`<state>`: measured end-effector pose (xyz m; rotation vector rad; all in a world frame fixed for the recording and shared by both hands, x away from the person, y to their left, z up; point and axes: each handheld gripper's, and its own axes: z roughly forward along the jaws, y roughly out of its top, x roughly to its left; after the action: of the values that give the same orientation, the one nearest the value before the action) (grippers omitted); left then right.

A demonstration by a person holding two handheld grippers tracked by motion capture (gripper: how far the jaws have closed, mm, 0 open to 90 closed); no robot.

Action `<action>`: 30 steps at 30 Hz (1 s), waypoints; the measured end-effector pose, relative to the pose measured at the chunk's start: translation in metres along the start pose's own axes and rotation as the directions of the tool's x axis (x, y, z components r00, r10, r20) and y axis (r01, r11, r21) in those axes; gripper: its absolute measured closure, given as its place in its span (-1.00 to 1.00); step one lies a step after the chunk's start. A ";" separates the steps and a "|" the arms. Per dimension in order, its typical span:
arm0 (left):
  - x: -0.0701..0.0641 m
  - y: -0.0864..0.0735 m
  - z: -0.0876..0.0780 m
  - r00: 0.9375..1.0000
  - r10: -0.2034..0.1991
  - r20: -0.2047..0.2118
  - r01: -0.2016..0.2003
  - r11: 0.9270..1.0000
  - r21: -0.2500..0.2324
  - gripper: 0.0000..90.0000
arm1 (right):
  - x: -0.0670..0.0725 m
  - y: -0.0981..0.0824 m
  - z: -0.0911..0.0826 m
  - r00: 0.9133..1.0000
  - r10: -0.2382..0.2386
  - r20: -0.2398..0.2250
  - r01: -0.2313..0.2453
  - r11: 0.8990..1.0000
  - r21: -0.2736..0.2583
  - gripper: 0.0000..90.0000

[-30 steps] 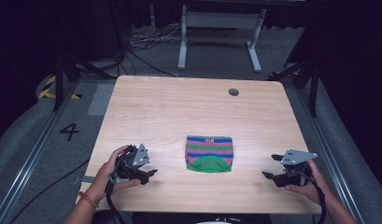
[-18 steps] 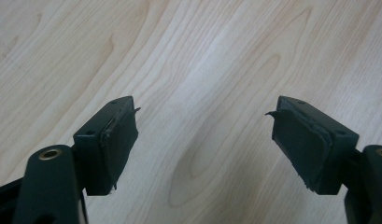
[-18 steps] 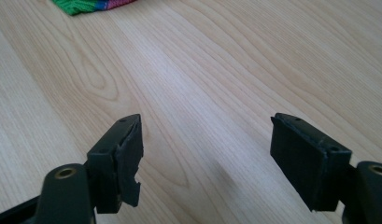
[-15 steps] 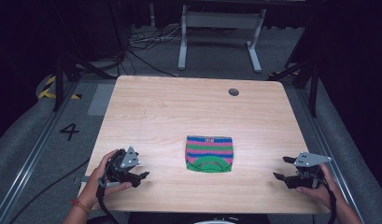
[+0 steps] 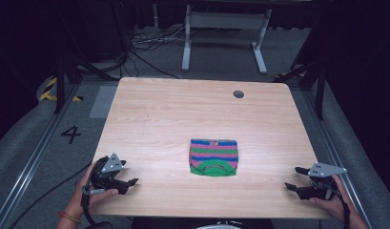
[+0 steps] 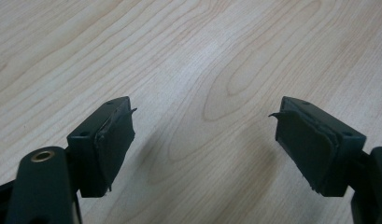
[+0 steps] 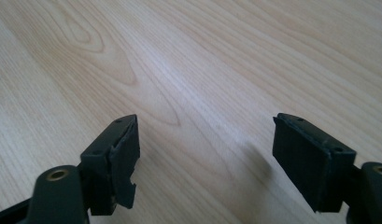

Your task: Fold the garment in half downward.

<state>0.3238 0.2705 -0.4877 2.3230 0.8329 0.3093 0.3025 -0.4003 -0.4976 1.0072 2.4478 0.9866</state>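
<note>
Wooden table (image 5: 159, 124), striped cloth (image 5: 213, 157) between grippers

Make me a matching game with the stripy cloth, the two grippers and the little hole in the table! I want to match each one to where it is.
Things:
1. cloth
2. left gripper
3. right gripper
4. hole

Places:
A. far part of the table, toward its right side
B. near left corner, jaws open
C. middle of the near half, lying flat
D. near right corner, jaws open

Pairs: 1-C, 2-B, 3-D, 4-A
</note>
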 end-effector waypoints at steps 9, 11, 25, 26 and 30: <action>0.005 -0.010 0.005 0.999 -0.050 0.013 0.050 0.998 -0.023 -0.62 | -0.001 -0.012 -0.002 0.998 0.067 -0.012 -0.067 0.997 -0.034 -0.58; 0.005 -0.013 0.005 0.998 -0.063 0.015 0.063 0.997 -0.047 -0.60 | -0.001 -0.012 -0.001 0.998 0.065 -0.016 -0.065 0.997 -0.031 -0.62; 0.001 -0.012 0.006 0.996 -0.085 -0.028 0.084 0.996 -0.040 -0.68 | -0.001 -0.012 -0.001 0.998 0.064 -0.017 -0.065 0.998 -0.028 -0.63; 0.001 -0.012 0.006 0.996 -0.088 -0.030 0.086 0.995 -0.040 -0.68 | -0.001 -0.012 -0.001 0.998 0.064 -0.017 -0.065 0.998 -0.028 -0.63; 0.001 -0.012 0.006 0.995 -0.089 -0.034 0.088 0.996 -0.035 -0.69 | -0.001 -0.012 -0.001 0.998 0.064 -0.017 -0.065 0.998 -0.028 -0.63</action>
<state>0.3210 0.2751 -0.5000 2.2480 0.9384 0.3245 0.2966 -0.4073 -0.5052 1.0789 2.4204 1.0512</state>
